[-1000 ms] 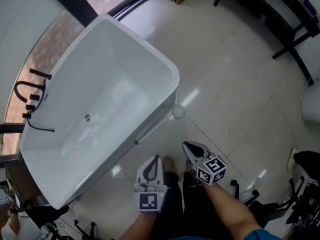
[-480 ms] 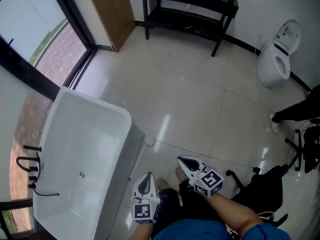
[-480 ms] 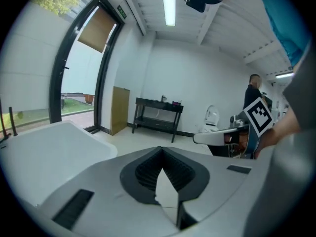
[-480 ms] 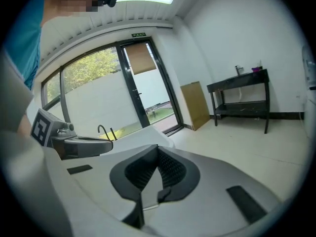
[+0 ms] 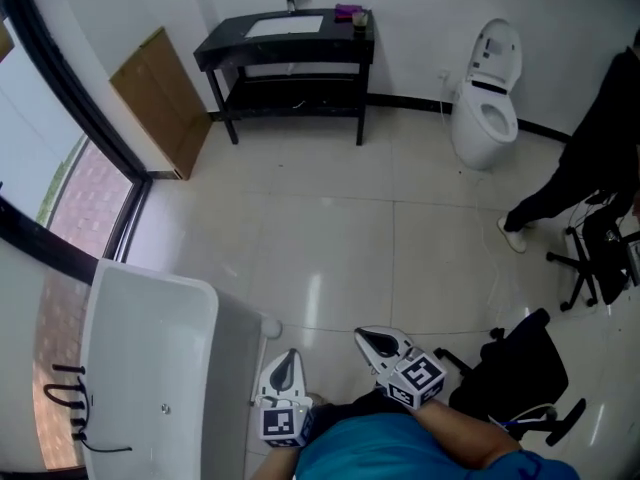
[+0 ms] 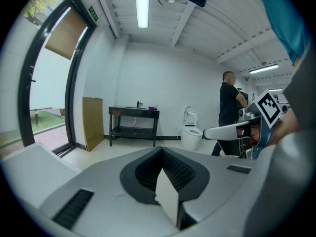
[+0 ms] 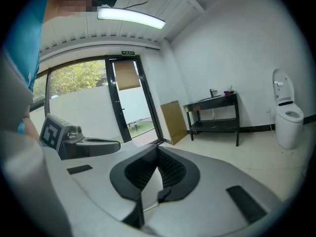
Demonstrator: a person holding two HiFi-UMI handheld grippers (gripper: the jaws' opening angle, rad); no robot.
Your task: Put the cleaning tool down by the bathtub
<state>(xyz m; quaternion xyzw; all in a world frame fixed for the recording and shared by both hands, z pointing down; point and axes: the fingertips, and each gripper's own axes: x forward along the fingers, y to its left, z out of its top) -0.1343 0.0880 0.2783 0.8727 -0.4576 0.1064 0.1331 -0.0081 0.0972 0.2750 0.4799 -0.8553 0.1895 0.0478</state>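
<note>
Nearest to me, both claws are clenched on nothing. Looking along the left claw (image 6: 161, 150), I see its ribbed black pads meeting at the tips, with only pale floor showing through the wedge behind them. The right claw (image 7: 158, 148) reads the same, tips together and empty. In the head view they sit low in front of the blue shirt (image 5: 380, 453), pointing out across the room. Just ahead of the left claw lies the task's thing, a cleaning tool with a small round white head (image 5: 272, 325). It rests on the glossy cream tiled floor (image 5: 340, 238), just beside the near corner of the white rectangular bathtub (image 5: 150, 368). Only the head is plain to me; the handle is lost against the tub wall. I judge the putting-down done. I'd expect the tool to be light and stiff, and apt to roll or skid on that shiny tile. If I had to take it up again, I'd close on the handle just behind the head, not on the round head itself. Off to the right stands a black swivel chair (image 5: 520, 363). Farther on, a flat brown board (image 5: 160, 98) leans by the dark-framed window. Against the far wall are a black two-shelf bench (image 5: 290, 43) with a white basin, a white toilet (image 5: 485, 88) and a person in dark clothes (image 5: 590, 158).
</note>
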